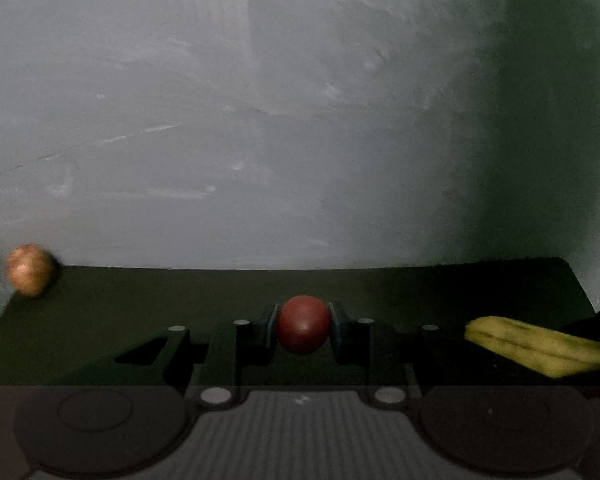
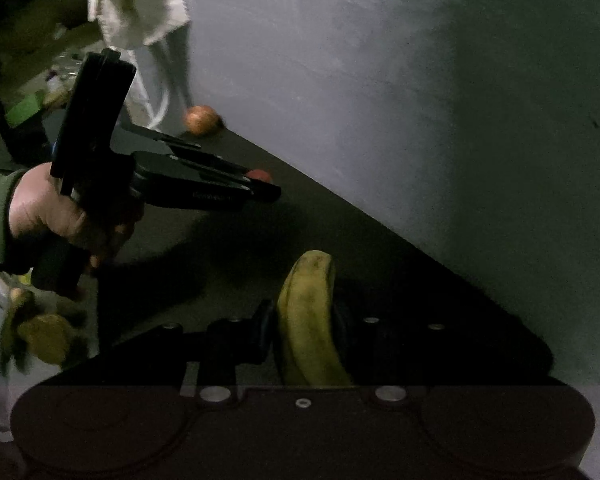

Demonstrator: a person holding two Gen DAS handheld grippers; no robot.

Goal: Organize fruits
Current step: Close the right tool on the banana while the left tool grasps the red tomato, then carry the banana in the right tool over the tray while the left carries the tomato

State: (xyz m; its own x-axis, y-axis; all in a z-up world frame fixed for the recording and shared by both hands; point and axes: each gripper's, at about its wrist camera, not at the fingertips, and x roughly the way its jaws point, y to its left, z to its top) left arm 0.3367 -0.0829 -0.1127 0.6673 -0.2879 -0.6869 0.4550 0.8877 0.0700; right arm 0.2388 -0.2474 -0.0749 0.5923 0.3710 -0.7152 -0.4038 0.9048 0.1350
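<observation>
My left gripper [image 1: 303,326] is shut on a small dark red round fruit [image 1: 303,325] and holds it over the dark table [image 1: 140,304]. The same fruit [image 2: 259,176] shows at the left gripper's tip in the right wrist view. My right gripper [image 2: 306,328] is shut on a yellow banana [image 2: 308,320] with dark speckles, held above the table near the wall. The banana [image 1: 540,346] also shows at the right in the left wrist view. An orange-brown round fruit [image 1: 30,269] lies at the table's far left by the wall; it also shows in the right wrist view [image 2: 202,119].
A grey wall [image 1: 300,120] stands right behind the dark table. A white cloth [image 2: 140,12] hangs at the far end near the orange-brown fruit. Yellow-green items [image 2: 44,336] lie low at the left, beyond the table's edge [image 2: 100,356].
</observation>
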